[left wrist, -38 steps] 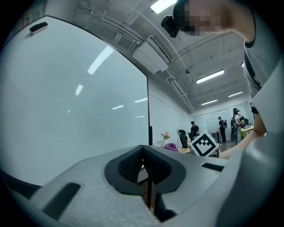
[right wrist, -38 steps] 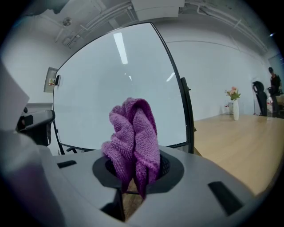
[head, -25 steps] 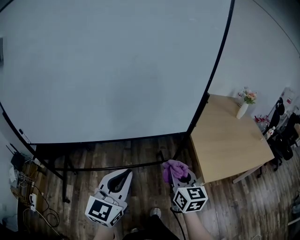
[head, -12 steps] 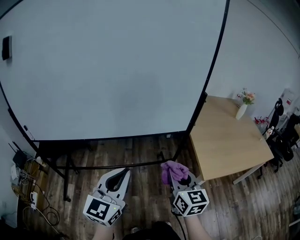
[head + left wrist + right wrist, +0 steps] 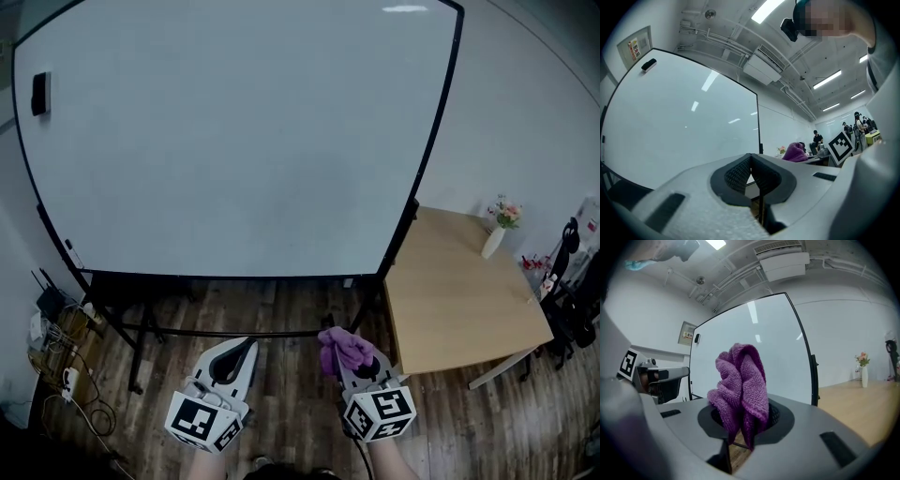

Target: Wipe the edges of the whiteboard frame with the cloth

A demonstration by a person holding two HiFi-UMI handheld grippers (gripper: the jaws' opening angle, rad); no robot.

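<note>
A large whiteboard (image 5: 234, 141) with a thin black frame (image 5: 431, 141) stands on a black stand ahead of me. Its right frame edge also shows in the right gripper view as the frame (image 5: 804, 345) and in the left gripper view as the frame (image 5: 758, 122). My right gripper (image 5: 345, 353) is shut on a bunched purple cloth (image 5: 342, 345), which sticks up from between the jaws as the cloth (image 5: 740, 387). My left gripper (image 5: 239, 354) is shut with nothing in it, its pads (image 5: 751, 176) pressed together. Both grippers hang low, well short of the board's bottom edge (image 5: 234, 278).
A light wooden table (image 5: 459, 291) stands right of the board, with a white vase of flowers (image 5: 497, 230) at its far corner. A black eraser (image 5: 39, 94) sits on the board's upper left. Cables and a power strip (image 5: 56, 375) lie on the wooden floor at left. Dark chairs (image 5: 572, 281) stand at right.
The view has tilted up, so the board's top edge and eraser now show. Both grippers stay low in roughly the same place, with the cloth still held.
</note>
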